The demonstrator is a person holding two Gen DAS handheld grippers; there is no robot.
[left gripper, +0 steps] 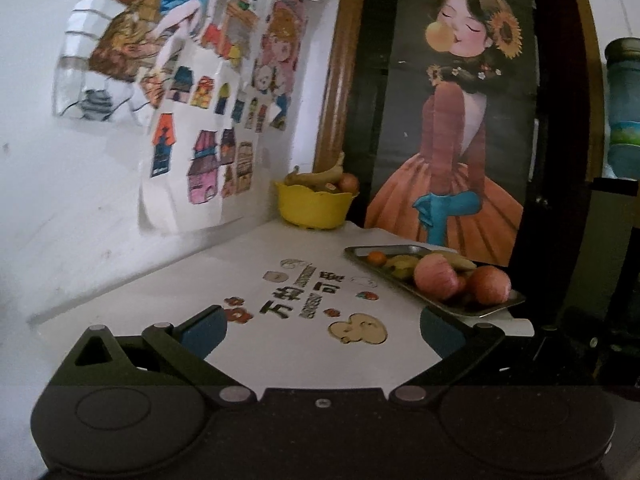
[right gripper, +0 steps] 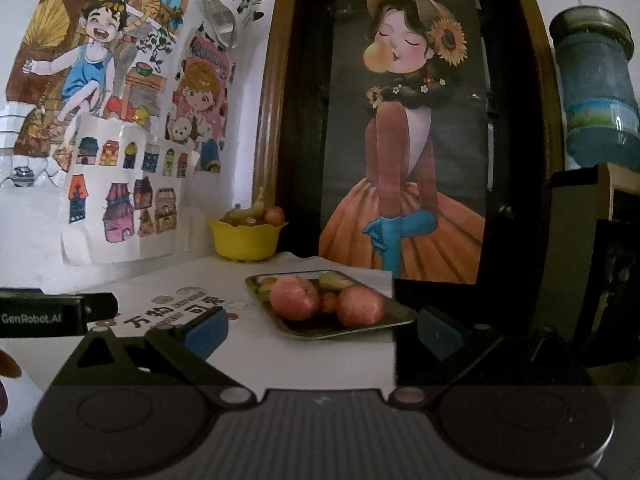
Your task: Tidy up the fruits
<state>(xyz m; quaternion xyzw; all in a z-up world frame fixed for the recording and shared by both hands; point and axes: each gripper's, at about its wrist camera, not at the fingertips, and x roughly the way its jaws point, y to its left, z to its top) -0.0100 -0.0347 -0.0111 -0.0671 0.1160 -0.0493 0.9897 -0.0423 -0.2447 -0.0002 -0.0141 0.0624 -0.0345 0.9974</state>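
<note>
Right wrist view shows your right claw (right gripper: pixel 322 330) spread wide and empty before the metal tray (right gripper: pixel 394 317) of apples on the counter (right gripper: pixel 280 364), your left claw (left gripper: pixel 322 330) likewise empty, so you likely next close on the nearest apple (right gripper: pixel 360 306) and carry it toward the yellow bowl (right gripper: pixel 244 240).
</note>
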